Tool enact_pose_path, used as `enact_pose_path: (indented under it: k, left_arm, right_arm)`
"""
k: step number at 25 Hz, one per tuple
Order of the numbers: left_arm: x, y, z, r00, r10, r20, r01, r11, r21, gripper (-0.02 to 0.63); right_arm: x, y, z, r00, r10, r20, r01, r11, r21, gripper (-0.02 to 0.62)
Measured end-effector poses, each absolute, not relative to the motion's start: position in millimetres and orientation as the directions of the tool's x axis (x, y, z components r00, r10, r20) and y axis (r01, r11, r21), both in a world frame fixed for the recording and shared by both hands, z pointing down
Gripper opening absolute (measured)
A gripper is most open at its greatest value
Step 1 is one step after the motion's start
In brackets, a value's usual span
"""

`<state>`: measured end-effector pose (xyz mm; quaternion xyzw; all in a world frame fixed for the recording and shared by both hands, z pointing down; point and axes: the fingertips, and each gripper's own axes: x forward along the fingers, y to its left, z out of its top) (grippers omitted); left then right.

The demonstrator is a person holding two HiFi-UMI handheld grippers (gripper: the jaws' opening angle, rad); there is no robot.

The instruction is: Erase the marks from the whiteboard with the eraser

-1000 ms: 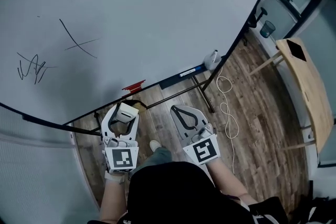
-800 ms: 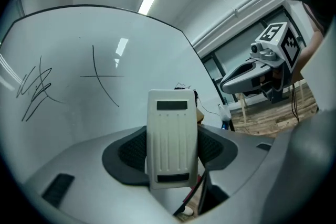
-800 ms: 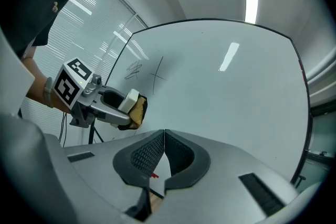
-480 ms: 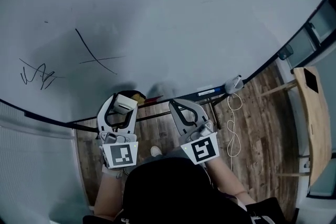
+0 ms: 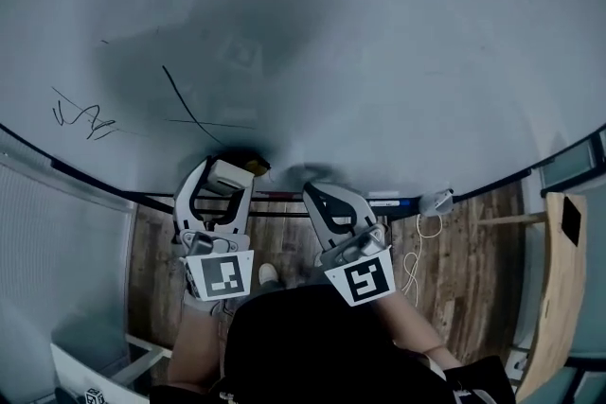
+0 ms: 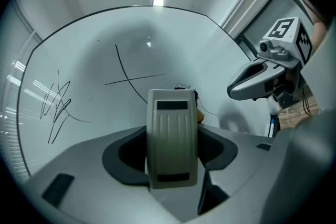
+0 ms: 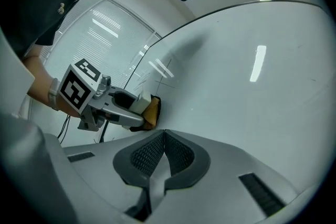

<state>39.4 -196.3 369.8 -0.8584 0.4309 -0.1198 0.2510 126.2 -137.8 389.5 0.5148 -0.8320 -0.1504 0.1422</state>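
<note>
- While the left gripper (image 5: 225, 181) has its jaws clamped on the pale eraser (image 5: 228, 173), the eraser's far end rests against the whiteboard (image 5: 379, 61) near its lower edge.
- Just beyond the eraser, up the board, is a crossed pair of dark lines (image 5: 194, 114).
- Well to the left of those lines is a black scribble (image 5: 85, 120).
- To the right of the left gripper, the right gripper (image 5: 314, 196) hangs just short of the board, jaws pressed together with nothing between them.
- Near the board's lower edge on the right, a white cable (image 5: 414, 265) lies on the wooden floor (image 5: 464, 241).
</note>
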Motion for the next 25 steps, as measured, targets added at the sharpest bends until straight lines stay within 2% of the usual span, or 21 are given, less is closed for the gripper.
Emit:
enact_pose_path:
  k: [8, 13, 17, 21, 25]
  left_arm:
    - [39, -209, 362, 0.518, -0.848, -0.107, -0.783, -0.421, -0.457, 0.267]
    - [32, -212, 359, 0.398, -0.892, -0.215, -0.916, -0.373, -0.15, 0.267]
    - [17, -212, 358, 0.333, -0.897, -0.293, -0.943, -0.316, -0.104, 0.267]
    - [-3, -214, 345, 0.23, -0.902, -0.364, -0.965, -0.259, 0.032, 0.267]
    - [-19, -215, 324, 0.159, -0.895, -0.417, -0.972, -0.216, 0.093, 0.267]
  right_arm:
    - [138, -149, 384, -0.53, -0.844, 0.081, -0.762, 0.516, 0.39, 0.028]
    - [139, -148, 385, -0.591, -0.803, 0.083, -0.72, 0.57, 0.395, 0.028]
    - [137, -146, 387, -0.646, -0.759, 0.08, -0.674, 0.616, 0.407, 0.028]
    - [131, -141, 388, -0.693, -0.715, 0.09, -0.626, 0.659, 0.417, 0.028]
    - [126, -135, 383, -0.726, -0.683, 0.082, -0.6, 0.687, 0.409, 0.028]
